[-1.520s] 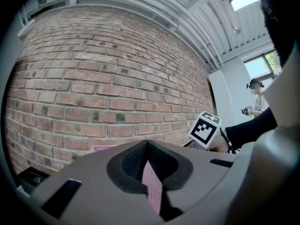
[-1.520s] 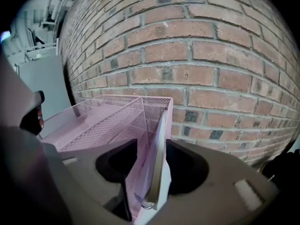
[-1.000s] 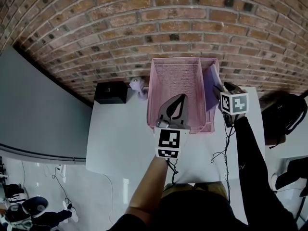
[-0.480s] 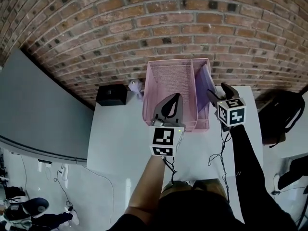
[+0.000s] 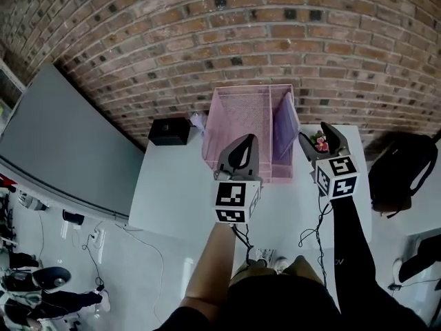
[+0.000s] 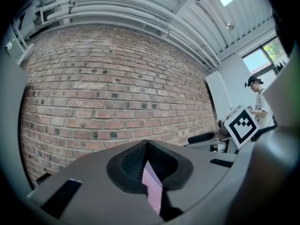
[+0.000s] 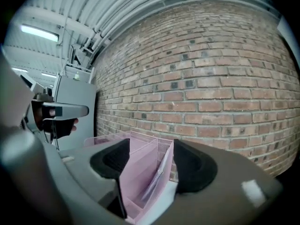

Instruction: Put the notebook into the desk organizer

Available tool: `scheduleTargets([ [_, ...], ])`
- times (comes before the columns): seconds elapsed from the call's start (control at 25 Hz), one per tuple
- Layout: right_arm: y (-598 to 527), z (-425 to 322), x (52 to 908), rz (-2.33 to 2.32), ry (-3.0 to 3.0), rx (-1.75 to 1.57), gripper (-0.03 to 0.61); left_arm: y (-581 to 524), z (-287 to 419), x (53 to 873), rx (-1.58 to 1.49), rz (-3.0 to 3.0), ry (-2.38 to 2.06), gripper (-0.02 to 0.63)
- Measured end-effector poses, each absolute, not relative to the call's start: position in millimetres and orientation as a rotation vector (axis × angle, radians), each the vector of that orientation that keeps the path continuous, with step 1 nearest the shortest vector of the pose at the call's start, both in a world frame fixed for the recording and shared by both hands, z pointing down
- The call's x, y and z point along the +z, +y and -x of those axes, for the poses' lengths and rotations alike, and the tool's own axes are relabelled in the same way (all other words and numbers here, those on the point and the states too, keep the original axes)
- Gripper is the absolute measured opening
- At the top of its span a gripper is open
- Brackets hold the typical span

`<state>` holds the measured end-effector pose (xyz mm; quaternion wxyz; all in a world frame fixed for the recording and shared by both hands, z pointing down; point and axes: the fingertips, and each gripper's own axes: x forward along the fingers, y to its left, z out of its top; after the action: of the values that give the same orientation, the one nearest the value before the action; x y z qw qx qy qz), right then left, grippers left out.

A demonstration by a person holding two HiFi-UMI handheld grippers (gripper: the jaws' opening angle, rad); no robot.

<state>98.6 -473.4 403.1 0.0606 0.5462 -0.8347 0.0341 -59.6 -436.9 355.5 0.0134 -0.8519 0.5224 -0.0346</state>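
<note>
The pink mesh desk organizer (image 5: 248, 126) stands on the white table (image 5: 179, 192) against the brick wall. The purple notebook (image 5: 284, 131) stands upright in its right compartment; in the right gripper view the notebook (image 7: 158, 175) leans inside the organizer (image 7: 136, 172). My right gripper (image 5: 319, 138) hovers to the right of the organizer, apart from it. Its jaws have just been opening and stand wide with nothing between them (image 7: 147, 156). My left gripper (image 5: 247, 142) hangs in front of the organizer, fingertips together (image 6: 146, 143), holding nothing.
A black box (image 5: 169, 131) and a small purple object (image 5: 199, 120) sit left of the organizer. A small pink flower (image 5: 320, 143) shows by the right gripper. Cables (image 5: 313, 223) trail over the table's near edge. A black backpack (image 5: 400, 167) lies on the right; a grey panel (image 5: 69, 143) stands on the left.
The right gripper has come away from the notebook in the right compartment, rising and drawing back with wider jaws. The left gripper has also lifted and drawn back a little.
</note>
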Motion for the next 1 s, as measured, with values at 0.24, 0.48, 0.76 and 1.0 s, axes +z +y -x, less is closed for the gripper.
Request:
scheduleTargets([
  [0.24, -423.3, -111.7, 381.9, -1.659, -2.61, 0.003, 0.285, -394.2, 44.3, 349.2, -0.108, 2.605, 1.684, 0.008],
  [0.48, -380.0, -111.9, 378.8, -1.608, -2.675, -0.028, 0.285, -355.6, 33.2, 340.5, -0.133, 2.533, 1.696, 0.008],
  [0.76, -341.4, -111.1, 374.4, -1.563, -2.716, -0.084, 0.285, -321.1, 29.5, 336.4, -0.077, 2.523, 1.739, 0.008],
  [1.0, -328.6, -112.4, 371.9, -1.563, -2.724, -0.116, 0.285, -311.5, 32.3, 342.0, -0.078, 2.519, 1.766, 0.008],
])
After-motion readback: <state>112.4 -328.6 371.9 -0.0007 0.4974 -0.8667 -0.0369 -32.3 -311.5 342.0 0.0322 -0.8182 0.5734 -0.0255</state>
